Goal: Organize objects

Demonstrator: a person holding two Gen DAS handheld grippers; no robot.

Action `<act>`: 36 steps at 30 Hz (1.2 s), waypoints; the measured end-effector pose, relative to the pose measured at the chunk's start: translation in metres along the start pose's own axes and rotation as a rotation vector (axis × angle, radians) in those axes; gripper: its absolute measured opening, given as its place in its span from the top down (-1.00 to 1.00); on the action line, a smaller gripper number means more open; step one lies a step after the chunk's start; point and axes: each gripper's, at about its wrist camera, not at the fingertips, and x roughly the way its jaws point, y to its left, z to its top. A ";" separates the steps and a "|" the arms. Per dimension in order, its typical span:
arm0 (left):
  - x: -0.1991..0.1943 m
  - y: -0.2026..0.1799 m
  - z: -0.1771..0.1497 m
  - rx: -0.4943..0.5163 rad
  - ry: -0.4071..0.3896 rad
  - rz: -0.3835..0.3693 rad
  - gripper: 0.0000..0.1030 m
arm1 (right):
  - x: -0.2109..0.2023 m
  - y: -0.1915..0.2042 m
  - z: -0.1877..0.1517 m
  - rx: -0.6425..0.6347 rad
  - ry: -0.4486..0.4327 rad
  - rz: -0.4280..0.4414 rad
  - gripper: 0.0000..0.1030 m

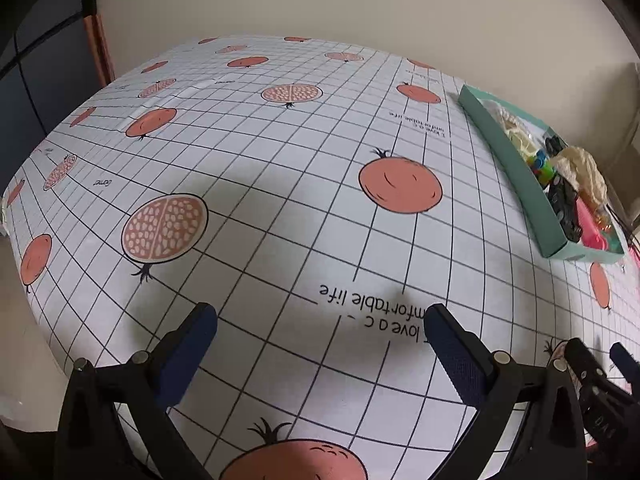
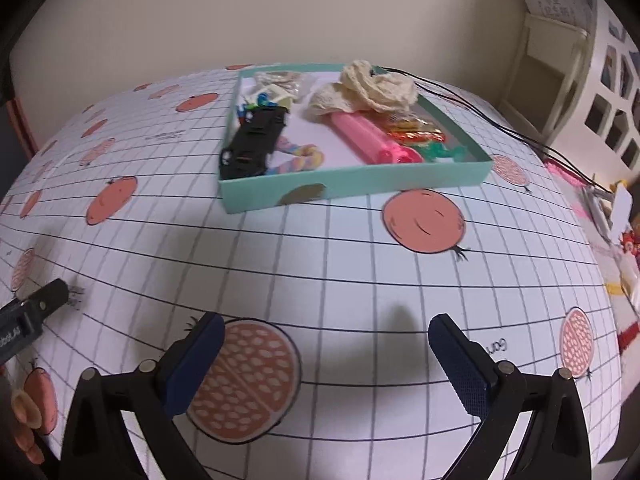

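Both the left gripper [image 1: 320,314] and right gripper [image 2: 326,326] hover spread wide and empty above the pomegranate-print tablecloth [image 2: 320,264], while the teal box [image 2: 352,184] farther back holds the black toy car [image 2: 254,142], pink tube [image 2: 368,136] and cream lace [image 2: 374,88].

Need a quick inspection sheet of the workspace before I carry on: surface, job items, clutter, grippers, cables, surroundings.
Surface: tablecloth with grid and pomegranate print, mostly bare.
Job's things: teal box holding black toy car, pink tube, cream lace, pastel rope, small colourful bits.
Clutter: loose items at table's right edge, blurred.
Grippers: left gripper open, empty; right gripper open, empty.
Cables: black wires trailing from box's far corner.
Surroundings: beige wall, white shelf at right.
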 end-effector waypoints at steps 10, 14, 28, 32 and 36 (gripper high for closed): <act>0.003 -0.011 -0.007 0.058 -0.014 0.022 -1.00 | 0.006 -0.002 -0.002 0.028 0.007 -0.006 -1.00; 0.003 -0.013 -0.008 0.071 -0.018 0.025 -1.00 | 0.007 -0.005 -0.001 0.044 0.003 0.000 -1.00; 0.002 -0.015 -0.010 0.071 -0.036 0.031 -1.00 | 0.010 -0.005 -0.003 0.079 -0.002 0.006 -1.00; 0.002 -0.016 -0.010 0.067 -0.032 0.036 -1.00 | 0.010 -0.004 -0.003 0.083 -0.003 0.002 -1.00; 0.002 -0.016 -0.010 0.065 -0.030 0.037 -1.00 | 0.009 -0.004 -0.003 0.085 -0.003 0.001 -1.00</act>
